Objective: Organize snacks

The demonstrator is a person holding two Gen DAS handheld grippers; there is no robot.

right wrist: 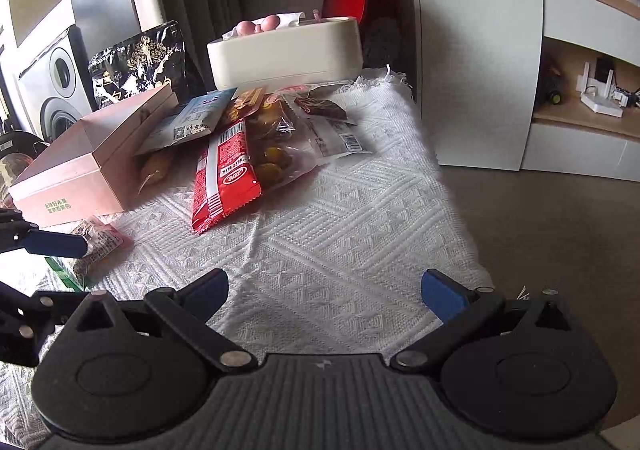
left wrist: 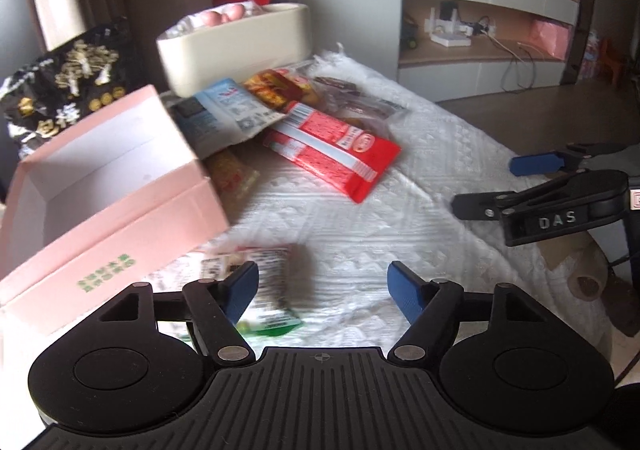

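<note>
Left gripper (left wrist: 323,288) (jaws wide) hovers low over a blurred snack packet (left wrist: 256,282); right gripper (right wrist: 325,295) gapes, empty.

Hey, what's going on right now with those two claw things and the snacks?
Left gripper open, over small snack packet. Right gripper open, empty. Pink box empty. Nothing blocking.

Open pink box (left wrist: 100,186) lying empty at left, red snack packet (left wrist: 336,146) flat beside heaped packets, blue-white pouch (left wrist: 224,110) leaning on the box rim, small blurred packet (left wrist: 256,282) in front, cream bin (left wrist: 236,46) holding snacks behind.
</note>
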